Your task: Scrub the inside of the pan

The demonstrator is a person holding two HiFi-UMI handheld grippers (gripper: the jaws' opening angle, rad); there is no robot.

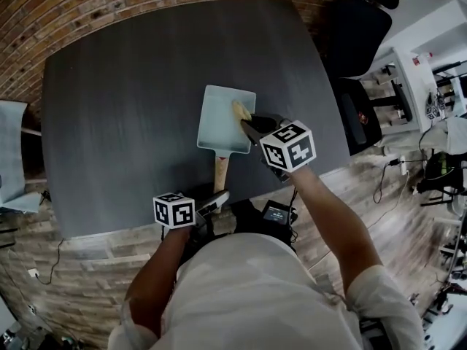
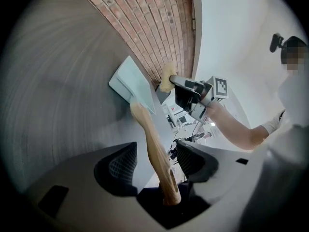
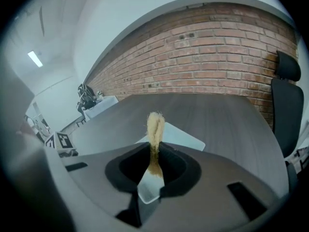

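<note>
A pale green square pan point(image 1: 222, 115) lies flat near the middle of the dark table point(image 1: 124, 115), its wooden handle point(image 1: 220, 172) pointing toward me. My left gripper point(image 1: 221, 197) stands open at the handle's end. In the left gripper view the handle point(image 2: 152, 144) runs between the wide jaws with gaps on both sides. My right gripper point(image 1: 249, 127) is shut on a yellow scrubber point(image 1: 241, 110), which hangs over the pan's right edge. In the right gripper view the scrubber point(image 3: 155, 127) stands edge-on above the pan point(image 3: 181, 136).
A black office chair point(image 1: 354, 35) stands past the table's right side. A brick wall point(image 3: 217, 57) runs behind the table. Desks with clutter and cables point(image 1: 430, 108) fill the right. The table's near edge is just under my left gripper.
</note>
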